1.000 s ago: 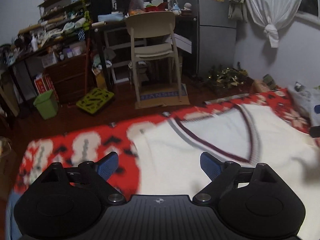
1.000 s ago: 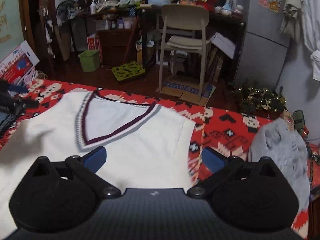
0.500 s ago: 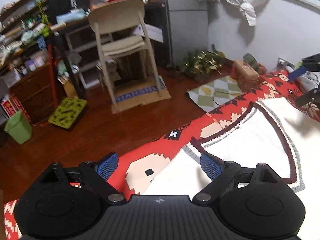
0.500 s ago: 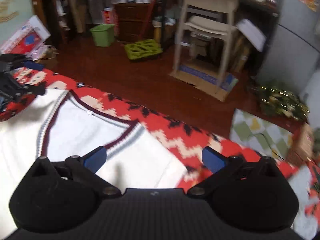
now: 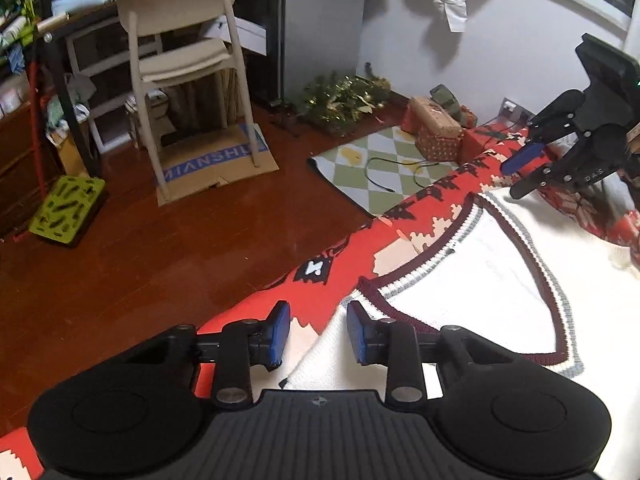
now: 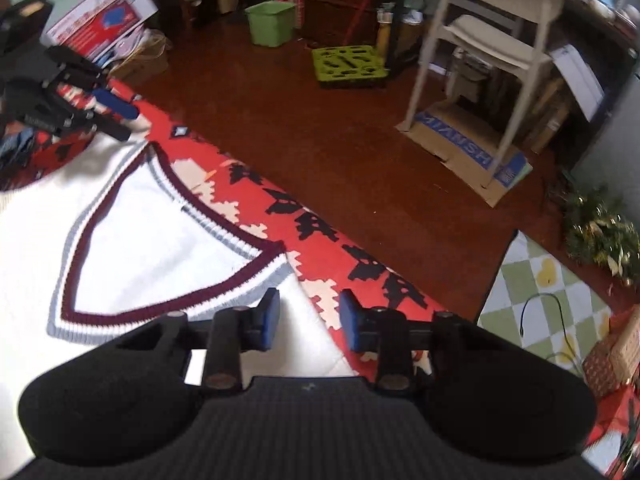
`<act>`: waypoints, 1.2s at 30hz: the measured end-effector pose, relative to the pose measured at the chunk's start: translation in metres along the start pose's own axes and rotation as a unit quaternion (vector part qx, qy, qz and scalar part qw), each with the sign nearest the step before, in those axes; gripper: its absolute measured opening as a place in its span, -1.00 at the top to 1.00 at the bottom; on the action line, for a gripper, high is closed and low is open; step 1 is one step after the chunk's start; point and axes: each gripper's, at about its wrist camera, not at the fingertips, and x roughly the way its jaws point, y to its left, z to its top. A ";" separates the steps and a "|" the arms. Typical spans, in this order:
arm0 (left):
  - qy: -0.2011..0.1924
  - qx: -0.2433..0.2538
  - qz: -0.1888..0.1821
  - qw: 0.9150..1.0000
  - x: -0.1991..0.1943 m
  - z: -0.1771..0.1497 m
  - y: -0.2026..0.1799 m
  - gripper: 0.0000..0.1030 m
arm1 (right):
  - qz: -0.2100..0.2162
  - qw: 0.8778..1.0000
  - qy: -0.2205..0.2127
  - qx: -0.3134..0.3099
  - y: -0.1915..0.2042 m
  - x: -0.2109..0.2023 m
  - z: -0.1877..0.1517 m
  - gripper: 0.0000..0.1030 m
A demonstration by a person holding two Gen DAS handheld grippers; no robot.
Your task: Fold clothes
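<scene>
My left claw [image 5: 314, 334] and right claw [image 6: 306, 320], both partly spread and empty, straddle the white V-neck sweater's [image 5: 472, 280] shoulder edges at twelve o'clock.

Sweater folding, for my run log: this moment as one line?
white sweater flat on red blanket | left gripper at shoulder edge, open | right gripper at other shoulder, open

My left wrist camera sits low behind my left gripper [image 5: 314, 338], close over the white vest [image 5: 472, 280], facing the chair [image 5: 180, 52] at 11 o'clock. My right wrist camera looks past my right gripper [image 6: 306, 322] the same way, chair [image 6: 492, 40] at 1 o'clock. Both share the vest [image 6: 140, 232], chair and floor; each sees the other gripper.
</scene>
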 end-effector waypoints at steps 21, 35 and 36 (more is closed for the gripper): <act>0.054 0.029 -0.038 0.997 0.017 0.007 0.002 0.67 | 0.032 0.999 0.021 0.020 -0.006 0.008 0.001 0.69; 0.057 0.038 -0.041 0.997 0.019 0.009 -0.002 0.95 | 0.001 1.000 0.008 -0.003 0.007 0.011 0.000 0.94; 0.048 0.044 -0.031 0.997 0.017 0.008 -0.005 0.95 | -0.004 1.000 0.006 -0.005 0.009 0.011 0.000 0.96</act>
